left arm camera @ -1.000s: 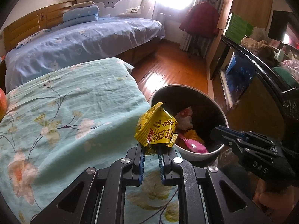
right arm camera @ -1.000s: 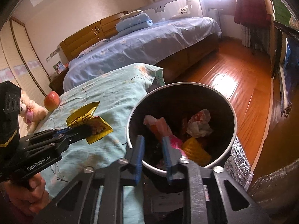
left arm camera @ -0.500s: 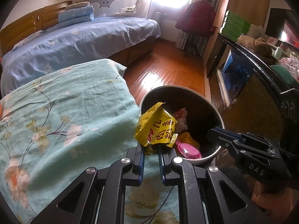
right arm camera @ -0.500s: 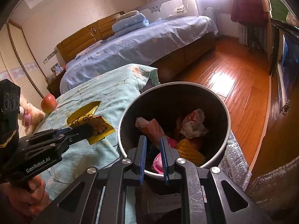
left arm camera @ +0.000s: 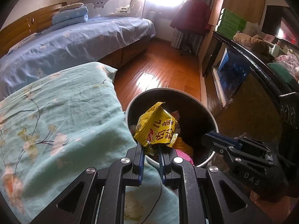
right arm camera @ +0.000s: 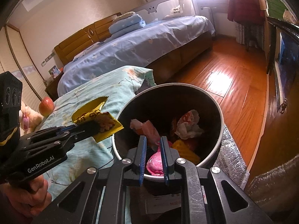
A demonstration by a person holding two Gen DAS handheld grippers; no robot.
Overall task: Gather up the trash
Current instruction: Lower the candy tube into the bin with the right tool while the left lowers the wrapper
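My left gripper (left arm camera: 151, 147) is shut on a crumpled yellow snack wrapper (left arm camera: 157, 126) and holds it over the near left rim of the round dark trash bin (left arm camera: 211, 119). In the right wrist view the wrapper (right arm camera: 97, 119) hangs at the bin's (right arm camera: 221, 123) left rim, held by the left gripper (right arm camera: 87, 126). My right gripper (right arm camera: 152, 145) is nearly closed and empty, above the bin's near rim; it also shows in the left wrist view (left arm camera: 207, 139). The bin holds pink, yellow and white trash (right arm camera: 188, 127).
A bed with a teal floral cover (left arm camera: 56, 115) lies left of the bin, with an apple (right arm camera: 45, 106) and a plush toy (right arm camera: 29, 115) on it. A blue bed (left arm camera: 74, 41) is behind. A dark cabinet (left arm camera: 243, 74) stands right. Wooden floor (right arm camera: 233, 78) lies beyond the bin.
My left gripper has carried the wrapper right, from over the bed cover to over the bin's rim. My right gripper's jaws have narrowed and it has stayed at the bin's near edge.
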